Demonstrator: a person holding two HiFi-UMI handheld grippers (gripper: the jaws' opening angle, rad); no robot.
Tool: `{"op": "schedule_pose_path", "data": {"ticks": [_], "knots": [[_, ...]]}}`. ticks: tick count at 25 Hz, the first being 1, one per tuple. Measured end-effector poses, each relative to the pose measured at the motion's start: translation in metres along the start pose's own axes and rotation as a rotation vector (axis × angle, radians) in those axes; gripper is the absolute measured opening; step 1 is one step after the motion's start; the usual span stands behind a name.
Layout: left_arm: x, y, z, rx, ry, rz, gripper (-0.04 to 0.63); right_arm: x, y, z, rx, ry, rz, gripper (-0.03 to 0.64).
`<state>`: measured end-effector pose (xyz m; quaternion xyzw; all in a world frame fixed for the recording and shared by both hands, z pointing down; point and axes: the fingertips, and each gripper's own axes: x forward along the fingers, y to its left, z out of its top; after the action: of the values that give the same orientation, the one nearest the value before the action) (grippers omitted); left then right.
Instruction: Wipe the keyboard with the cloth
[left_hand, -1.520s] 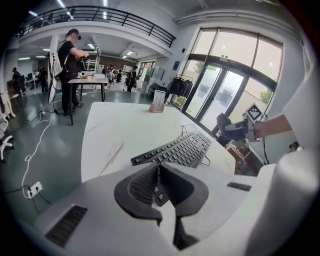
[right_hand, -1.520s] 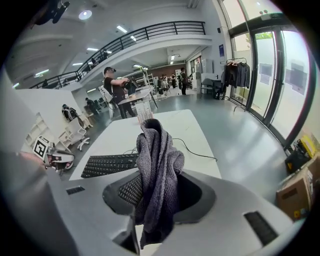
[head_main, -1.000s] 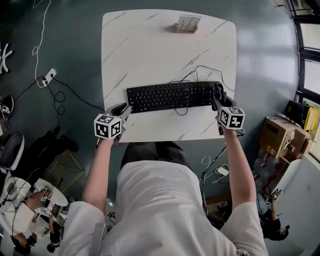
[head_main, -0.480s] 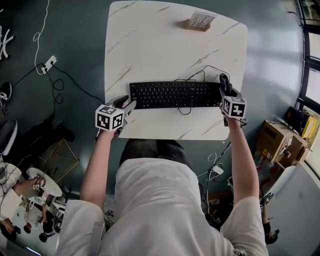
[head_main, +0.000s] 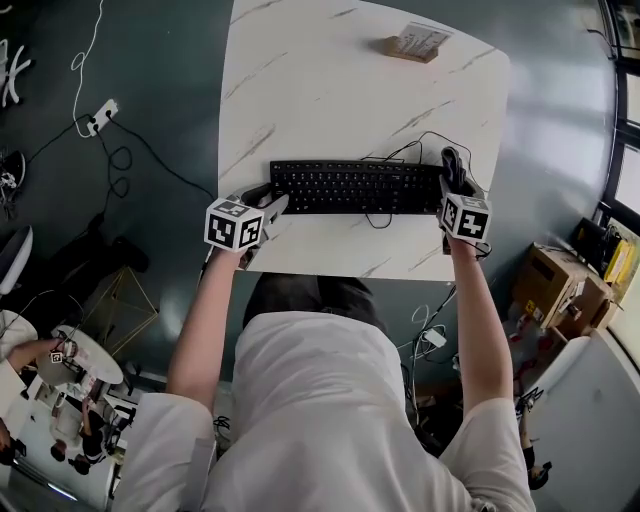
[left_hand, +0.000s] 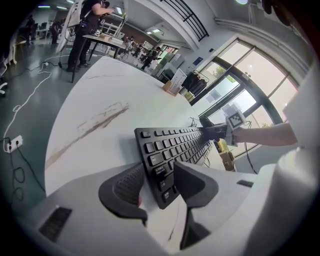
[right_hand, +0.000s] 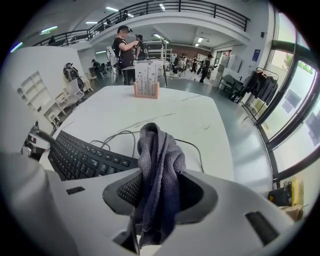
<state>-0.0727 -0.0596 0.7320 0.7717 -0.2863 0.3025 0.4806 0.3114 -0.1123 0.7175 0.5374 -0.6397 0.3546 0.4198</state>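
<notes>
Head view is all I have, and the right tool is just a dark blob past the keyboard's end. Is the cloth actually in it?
Observer: Yes. The right gripper view shows the right tool shut on a grey cloth, which is bunched upright between its pads.
Operator: What about the left one?
Observer: The left tool has just been opening. Its jaws stand apart around the left end of the keyboard.
Operator: Is the cloth over the keys?
Observer: No. In the right gripper view the keys lie to the cloth's left, and behind its tip is bare table.
</notes>
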Motion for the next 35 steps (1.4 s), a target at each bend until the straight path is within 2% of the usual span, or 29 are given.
{"op": "schedule_pose_path", "data": {"ticks": [7,14,20,25,31,35], "knots": [[0.001,0.001,0.000,0.009,0.003,-0.015,0.183,0.005,0.083,0.019,-0.055,-0.062,0.100,0.158],[0.003,-0.002,-0.002,0.013,-0.004,-0.044,0.186,0.007,0.151,0.031,-0.065,-0.111,0.138,0.158],[0.003,-0.005,-0.001,0.022,-0.012,-0.080,0.187,0.006,0.223,0.038,-0.204,-0.139,0.222,0.158],[0.002,-0.005,-0.001,0.022,-0.041,-0.130,0.189,0.009,0.280,0.046,-0.268,-0.182,0.294,0.158],[-0.002,-0.007,-0.010,0.068,-0.010,-0.152,0.196,0.006,0.352,0.046,-0.422,-0.185,0.438,0.160],[-0.010,-0.005,-0.022,0.099,0.019,-0.168,0.196,0.004,0.384,0.045,-0.464,-0.160,0.531,0.160]]}}
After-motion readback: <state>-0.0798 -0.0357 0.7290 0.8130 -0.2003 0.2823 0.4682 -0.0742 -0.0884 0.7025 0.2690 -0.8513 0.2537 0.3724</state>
